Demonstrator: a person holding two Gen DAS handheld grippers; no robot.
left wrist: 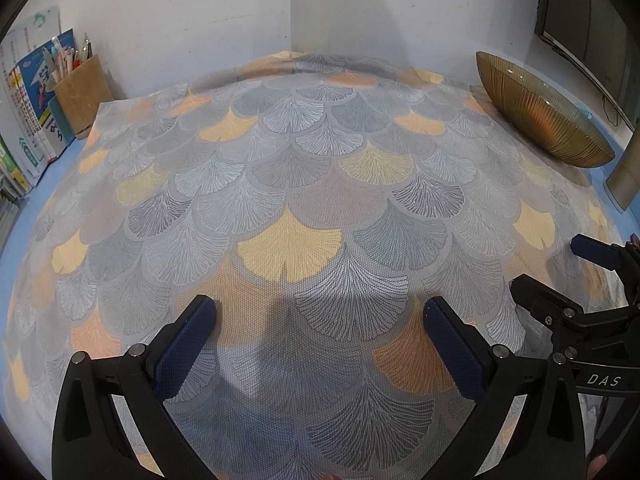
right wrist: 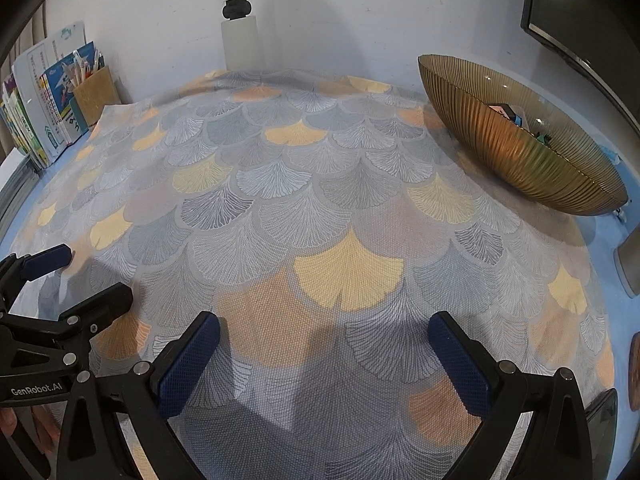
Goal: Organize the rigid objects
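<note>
1. Left wrist view: the left gripper (left wrist: 320,344) hangs over the patterned cloth (left wrist: 304,200) with its two blue-padded fingers (left wrist: 186,350) spread wide and nothing between them.
2. Right wrist view: the right gripper (right wrist: 324,360) is likewise spread apart and empty, low over the near part of the cloth. The two grippers sit side by side, each showing at the edge of the other's view.
3. At the far right, the ribbed amber bowl (right wrist: 516,152) rests near the cloth's edge. The right view shows a few small coloured objects (right wrist: 510,112) lying inside it; what they are is too small to tell.
4. No loose rigid object lies on the cloth in either view, so I judge the sorting largely or wholly done, with the pieces gathered in the bowl. Whether anything remains outside the frames cannot be told.
5. The bowl and its contents are well apart from both pairs of fingers, far and to the right of them; neither gripper touches it.
6. At the far left, a pen holder (left wrist: 82,94) and upright books (left wrist: 36,92) stand beside the wall, off the cloth and untouched.
</note>
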